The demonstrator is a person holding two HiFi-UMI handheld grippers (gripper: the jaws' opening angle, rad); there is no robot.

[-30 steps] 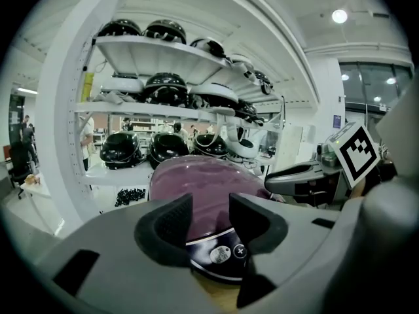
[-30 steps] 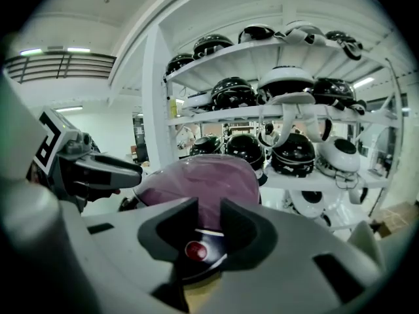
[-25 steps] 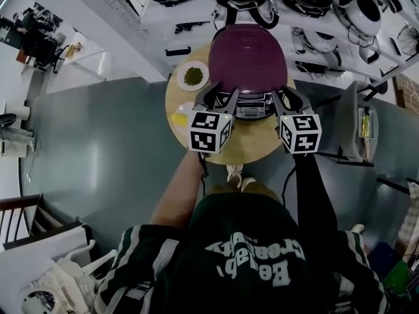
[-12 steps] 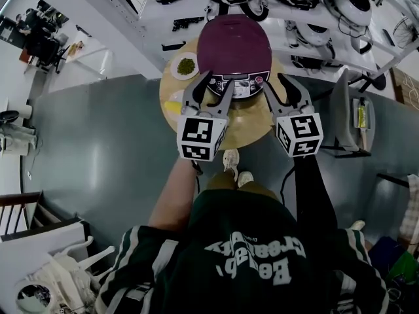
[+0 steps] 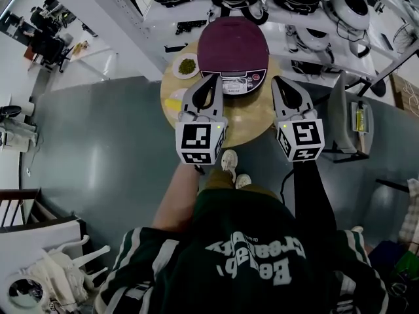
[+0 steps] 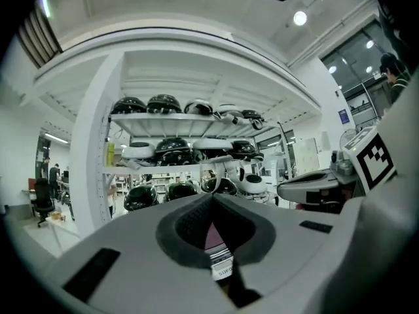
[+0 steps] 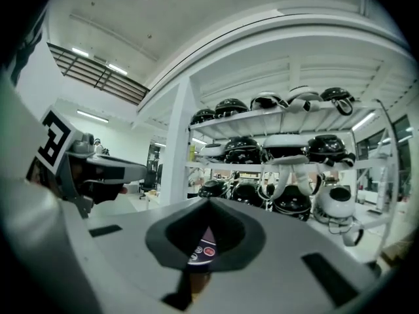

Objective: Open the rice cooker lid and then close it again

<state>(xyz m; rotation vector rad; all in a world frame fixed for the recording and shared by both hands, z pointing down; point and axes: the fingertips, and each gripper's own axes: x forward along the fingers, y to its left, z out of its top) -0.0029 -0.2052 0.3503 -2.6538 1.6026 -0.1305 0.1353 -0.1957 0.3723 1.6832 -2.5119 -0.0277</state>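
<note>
A round wooden worktop (image 5: 252,126) stands on grey floor (image 5: 98,149); a white plate (image 5: 186,66) of green bits sits at its far left edge; a yellow thing (image 5: 171,103) lies by its left rim; white shelves (image 6: 150,117) of dark helmets (image 6: 171,148) stand beyond it.

Far edge of round wooden table (image 5: 250,120): maroon rice cooker (image 5: 232,44) — small white plate (image 5: 187,66) just left of it — white shelf rack (image 6: 171,117) behind.

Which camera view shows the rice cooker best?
The head view: the whole rice cooker, closed, stands on the round table. Both gripper views show only a sliver of it, low in the middle.
</note>
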